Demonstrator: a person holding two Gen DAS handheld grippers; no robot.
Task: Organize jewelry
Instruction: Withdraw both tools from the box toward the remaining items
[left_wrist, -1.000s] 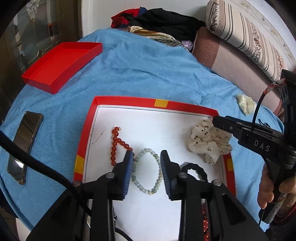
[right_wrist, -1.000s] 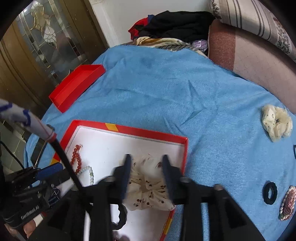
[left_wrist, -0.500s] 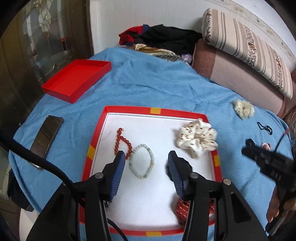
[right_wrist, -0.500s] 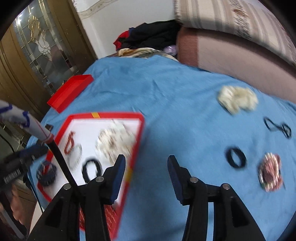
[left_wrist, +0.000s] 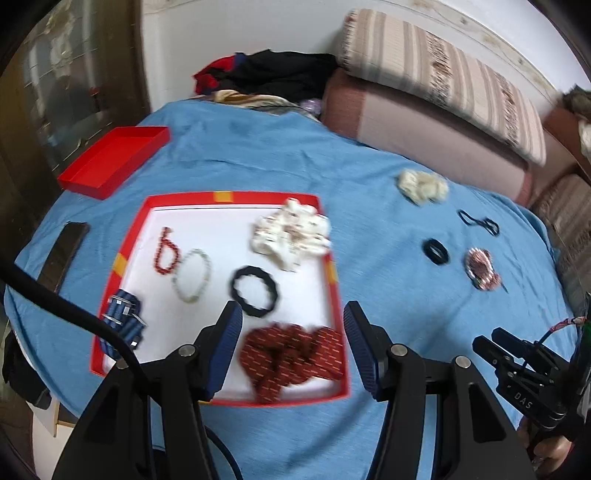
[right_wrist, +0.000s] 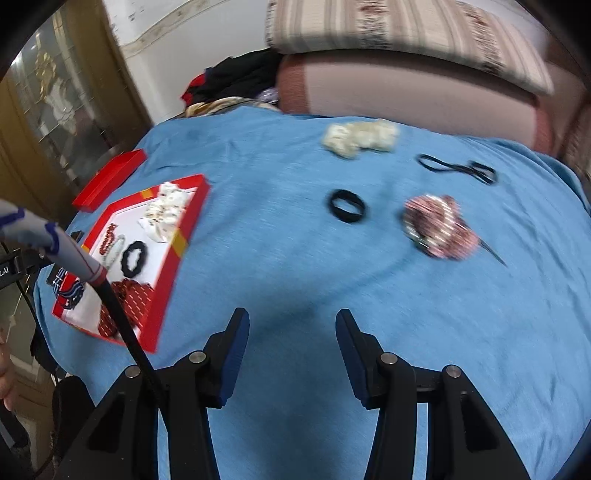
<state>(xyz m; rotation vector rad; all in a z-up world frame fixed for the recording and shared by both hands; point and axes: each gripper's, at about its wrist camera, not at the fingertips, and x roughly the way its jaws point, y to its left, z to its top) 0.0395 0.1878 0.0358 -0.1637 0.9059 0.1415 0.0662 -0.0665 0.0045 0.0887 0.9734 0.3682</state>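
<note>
Tray (left_wrist: 334, 295) is the reference point here, sitting on the blue cover (right_wrist: 295, 277) with a fair haul in it already: red beads (left_wrist: 165, 253), pale beads (left_wrist: 192, 271), a black ring (left_wrist: 254, 291), a white scrunchie (left_wrist: 291, 236), a red scrunchie (left_wrist: 291, 356) and a striped band (left_wrist: 123, 317).

Left gripper (left_wrist: 293, 347) hangs over the near end of the tray, jaws partway apart and just been opening, nothing between them; the red scrunchie only shows through the gap, lying on the tray floor.

Right gripper (right_wrist: 291, 354) is off to the right of the tray over bare cover. Its jaws have been opening too and stand partway apart with nothing in them.

Stuff not sorted yet, all right of the tray: a black band (right_wrist: 346, 206), a pink hairpiece (right_wrist: 437, 225), a thin black tie (right_wrist: 458, 168) and a cream scrunchie (right_wrist: 360, 138) furthest back.

What could go wrong, I reckon:
- the flat band and thin tie hug the cloth, so the pads could pinch cover instead
- the hairpiece has a thin pin sticking out that might snag
- both views are smeary, so aim could be off
</note>
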